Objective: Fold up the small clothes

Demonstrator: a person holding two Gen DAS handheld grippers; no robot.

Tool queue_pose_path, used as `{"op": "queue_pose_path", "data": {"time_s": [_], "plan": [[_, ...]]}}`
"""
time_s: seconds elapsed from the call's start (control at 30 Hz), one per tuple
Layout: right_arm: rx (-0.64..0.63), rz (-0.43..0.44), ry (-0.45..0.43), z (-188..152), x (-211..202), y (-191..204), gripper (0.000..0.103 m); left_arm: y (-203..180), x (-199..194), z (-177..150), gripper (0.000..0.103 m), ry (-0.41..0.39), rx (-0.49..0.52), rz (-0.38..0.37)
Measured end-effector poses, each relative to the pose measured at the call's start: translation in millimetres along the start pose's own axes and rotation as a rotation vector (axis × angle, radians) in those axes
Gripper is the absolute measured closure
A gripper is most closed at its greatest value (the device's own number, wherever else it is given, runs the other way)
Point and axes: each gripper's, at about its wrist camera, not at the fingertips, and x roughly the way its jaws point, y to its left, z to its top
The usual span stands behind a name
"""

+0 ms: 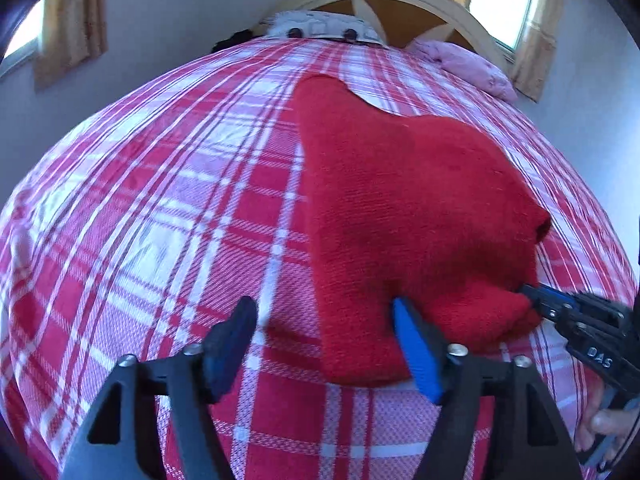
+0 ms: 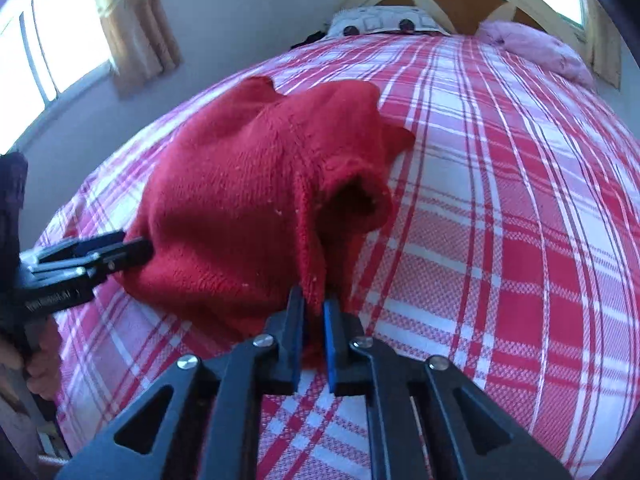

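A small red knitted sweater (image 1: 404,208) lies on the red and white plaid bedspread (image 1: 168,200). My left gripper (image 1: 324,316) is open, its fingers wide apart at the sweater's near left edge, the blue-padded finger (image 1: 416,352) against the cloth. In the right wrist view the sweater (image 2: 240,208) is bunched and lifted at its near edge. My right gripper (image 2: 314,308) is shut on that near edge. The right gripper also shows in the left wrist view (image 1: 532,296), pinching the sweater's right side. The left gripper shows in the right wrist view (image 2: 136,248) at the sweater's left side.
A pink cloth (image 1: 468,68) and a white patterned pillow (image 1: 320,28) lie by the headboard (image 1: 404,0). Curtained windows (image 2: 52,40) flank the bed. The bedspread (image 2: 500,240) stretches wide to the right.
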Motion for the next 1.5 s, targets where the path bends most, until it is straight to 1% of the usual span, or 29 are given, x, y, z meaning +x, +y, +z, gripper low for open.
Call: {"op": "queue_pose_path", "data": {"time_s": [0.03, 0.07, 0.1, 0.13, 0.17, 0.23, 0.27, 0.33, 0.37, 0.4, 0.43, 0.47, 0.5, 0.53, 0.6, 0.63, 0.77, 0.83, 0.9, 1.07, 1.17, 1.33, 1.5], "plan": [[0.022, 0.009, -0.002, 1, -1, -3, 0.091, 4, -2, 1, 0.03, 0.008, -0.027, -0.016], [0.043, 0.02, -0.003, 0, -4, -5, 0.088, 9, -6, 3, 0.03, 0.012, -0.057, -0.027], [0.058, 0.026, -0.003, 0, -7, -7, 0.072, 13, -12, 5, 0.03, 0.001, -0.074, -0.025], [0.069, 0.022, -0.011, -1, -14, -9, 0.062, 15, -18, 5, 0.03, -0.019, -0.08, -0.014], [0.074, 0.015, -0.038, -2, -25, -10, 0.052, 18, -26, 6, 0.03, -0.046, -0.083, 0.001], [0.08, -0.018, -0.122, -1, -50, -9, 0.052, 24, -40, 11, 0.03, -0.106, -0.101, 0.027], [0.084, -0.04, -0.17, 3, -63, -8, 0.051, 26, -44, 14, 0.03, -0.123, -0.112, 0.035], [0.075, -0.042, -0.242, 12, -81, -1, 0.051, 24, -50, 23, 0.03, -0.145, -0.112, 0.051], [0.067, -0.04, -0.27, 20, -87, 5, 0.047, 21, -51, 28, 0.03, -0.157, -0.101, 0.066], [0.06, -0.033, -0.298, 28, -92, 13, 0.037, 17, -53, 32, 0.03, -0.172, -0.093, 0.091], [0.053, -0.023, -0.319, 33, -93, 21, 0.031, 15, -54, 35, 0.03, -0.183, -0.089, 0.111], [0.044, -0.013, -0.342, 40, -94, 31, 0.02, 10, -55, 39, 0.03, -0.196, -0.08, 0.131], [0.031, -0.004, -0.363, 48, -94, 41, 0.017, 4, -56, 42, 0.03, -0.207, -0.065, 0.151], [0.017, 0.001, -0.378, 55, -93, 51, 0.016, 1, -58, 44, 0.029, -0.211, -0.054, 0.165], [0.005, -0.013, -0.384, 66, -88, 70, 0.008, -10, -61, 49, 0.029, -0.22, -0.031, 0.207], [0.014, -0.029, -0.378, 71, -85, 75, 0.006, -13, -63, 49, 0.029, -0.23, -0.025, 0.218], [0.072, -0.022, -0.392, 72, -83, 81, 0.002, -20, -73, 49, 0.029, -0.266, -0.017, 0.248], [0.089, -0.052, -0.395, 67, -81, 78, 0.001, -20, -74, 47, 0.029, -0.266, -0.026, 0.272], [0.104, -0.064, -0.389, 66, -81, 78, 0.001, -19, -75, 46, 0.029, -0.266, -0.029, 0.288], [0.144, -0.099, -0.396, 64, -88, 71, 0.0, -18, -78, 41, 0.029, -0.275, -0.06, 0.297], [0.149, -0.104, -0.397, 63, -91, 72, 0.0, -20, -81, 39, 0.029, -0.283, -0.054, 0.304], [0.128, -0.104, -0.372, 60, -88, 76, 0.0, -27, -86, 38, 0.029, -0.291, -0.035, 0.31], [0.117, -0.119, -0.383, 58, -92, 77, 0.0, -35, -91, 40, 0.029, -0.306, -0.011, 0.323]]}}
